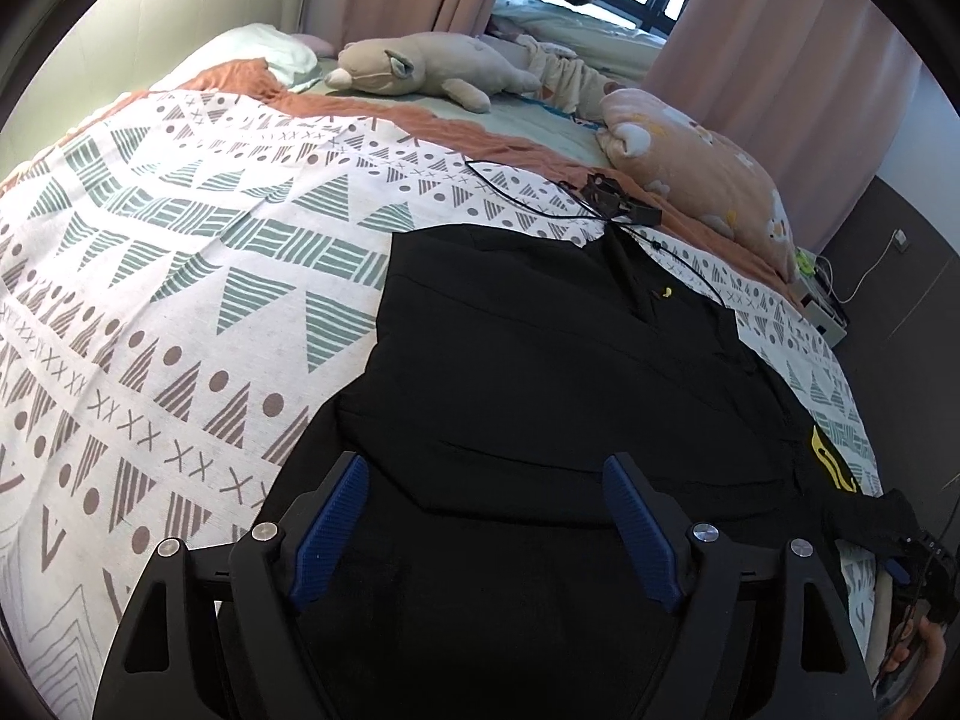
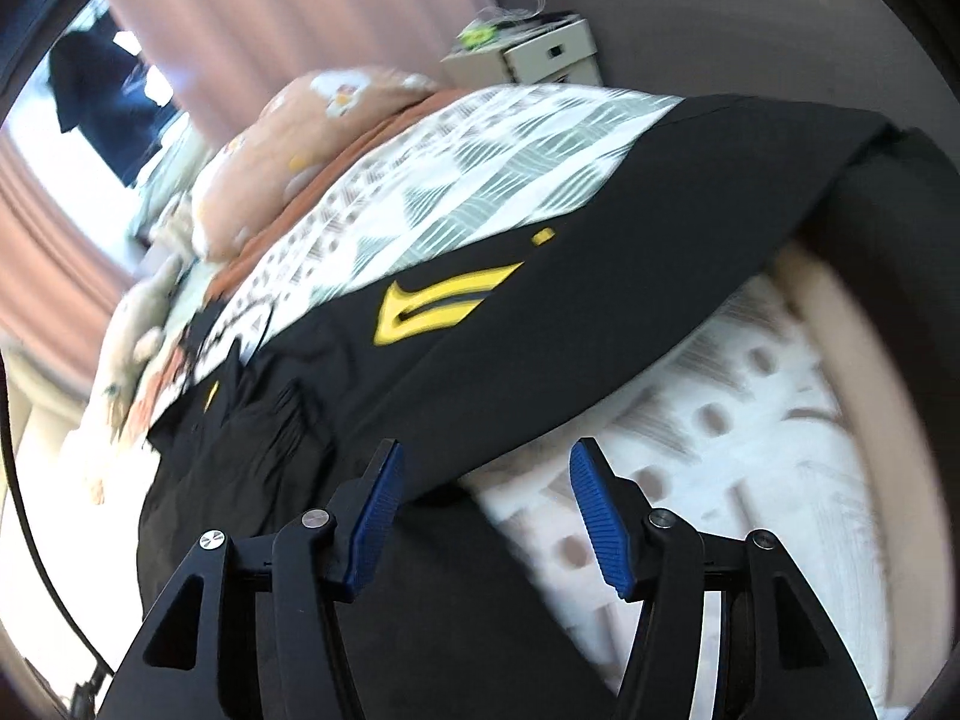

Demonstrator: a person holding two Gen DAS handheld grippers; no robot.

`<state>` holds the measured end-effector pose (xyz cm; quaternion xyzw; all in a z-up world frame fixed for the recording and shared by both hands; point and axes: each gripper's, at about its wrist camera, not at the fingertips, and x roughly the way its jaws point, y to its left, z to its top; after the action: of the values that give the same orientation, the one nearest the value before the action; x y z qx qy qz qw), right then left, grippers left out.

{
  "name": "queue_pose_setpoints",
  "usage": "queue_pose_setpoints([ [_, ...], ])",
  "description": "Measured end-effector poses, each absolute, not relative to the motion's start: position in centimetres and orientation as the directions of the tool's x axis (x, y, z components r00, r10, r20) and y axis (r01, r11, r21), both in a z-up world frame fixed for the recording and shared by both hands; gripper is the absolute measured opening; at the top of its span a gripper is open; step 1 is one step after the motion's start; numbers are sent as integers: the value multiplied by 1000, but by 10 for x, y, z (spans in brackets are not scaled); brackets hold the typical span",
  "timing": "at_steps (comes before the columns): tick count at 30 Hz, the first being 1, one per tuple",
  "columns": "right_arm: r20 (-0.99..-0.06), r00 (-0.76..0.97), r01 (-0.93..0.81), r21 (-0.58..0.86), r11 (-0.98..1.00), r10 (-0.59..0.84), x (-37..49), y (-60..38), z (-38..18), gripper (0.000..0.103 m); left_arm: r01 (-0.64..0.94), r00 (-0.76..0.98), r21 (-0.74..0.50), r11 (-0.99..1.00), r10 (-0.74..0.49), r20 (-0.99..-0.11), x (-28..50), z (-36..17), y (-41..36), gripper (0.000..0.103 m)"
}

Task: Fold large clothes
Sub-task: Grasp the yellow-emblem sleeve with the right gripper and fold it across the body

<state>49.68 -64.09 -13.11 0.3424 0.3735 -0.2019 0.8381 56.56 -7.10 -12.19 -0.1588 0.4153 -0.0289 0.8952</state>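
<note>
A black garment (image 1: 540, 372) with a yellow logo (image 1: 831, 465) lies spread on the patterned bedspread (image 1: 180, 276). My left gripper (image 1: 486, 468) hovers over its near part, blue pads (image 1: 333, 525) wide apart and nothing between them. In the right wrist view, which is blurred, the same black garment (image 2: 540, 324) with its yellow logo (image 2: 444, 303) drapes over the bed's edge. My right gripper (image 2: 487, 450) stands open just off the garment's lower edge, with nothing clamped. The left wrist view also shows the right gripper (image 1: 918, 552), held by a hand, at the end of a black sleeve.
A plush toy (image 1: 432, 69) and a peach blanket (image 1: 696, 162) lie at the far side of the bed. A black cable with a small device (image 1: 612, 198) rests by the garment's collar. A white box (image 2: 540, 51) stands beside the bed, with pink curtains (image 1: 780, 60) behind.
</note>
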Motion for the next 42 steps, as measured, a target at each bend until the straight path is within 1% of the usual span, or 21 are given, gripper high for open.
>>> queue_pose_setpoints([
  [5,-751,645,636,427,643,-139,484,-668,-133,58,-76,649,-272,959,-160,-744,565,-125,-80,81],
  [8,-735,648,662,415,624,-199,479,-679,-135,58,-75,643,-267,961,-158,-749,567,-129,-83,81],
  [16,-730,623,715,386,583,-281,485,-698,-153,58,-86,625,-234,968,-130,-769,573,-143,-86,81],
  [18,-712,630,720,384,578,-311,485,-703,-155,58,-90,624,-233,968,-128,-771,573,-145,-85,81],
  [19,-705,629,724,378,577,-328,486,-705,-155,55,-89,624,-230,969,-126,-771,574,-146,-86,81],
  [20,-700,629,726,373,579,-337,486,-706,-155,50,-87,624,-224,971,-122,-772,574,-147,-86,81],
  [21,-689,636,720,368,588,-348,487,-708,-154,24,-87,624,-215,973,-115,-773,574,-148,-87,81],
  [22,-683,635,717,349,603,-360,489,-707,-152,4,-89,623,-210,974,-110,-774,574,-148,-88,81],
  [23,-681,633,714,329,618,-369,490,-706,-149,4,-90,621,-208,974,-109,-776,575,-149,-89,81],
  [26,-635,650,689,262,676,-417,495,-690,-133,4,-82,615,-206,975,-113,-780,575,-151,-91,81],
  [28,-605,675,665,253,703,-421,497,-681,-118,4,-78,615,-201,977,-111,-781,575,-150,-92,81],
  [36,-504,803,516,319,795,-319,506,-631,-63,3,-68,643,-242,968,-143,-753,569,-135,-88,81],
  [42,-441,878,364,367,856,-184,520,-583,-38,3,-90,663,-300,950,-168,-729,565,-125,-73,81],
])
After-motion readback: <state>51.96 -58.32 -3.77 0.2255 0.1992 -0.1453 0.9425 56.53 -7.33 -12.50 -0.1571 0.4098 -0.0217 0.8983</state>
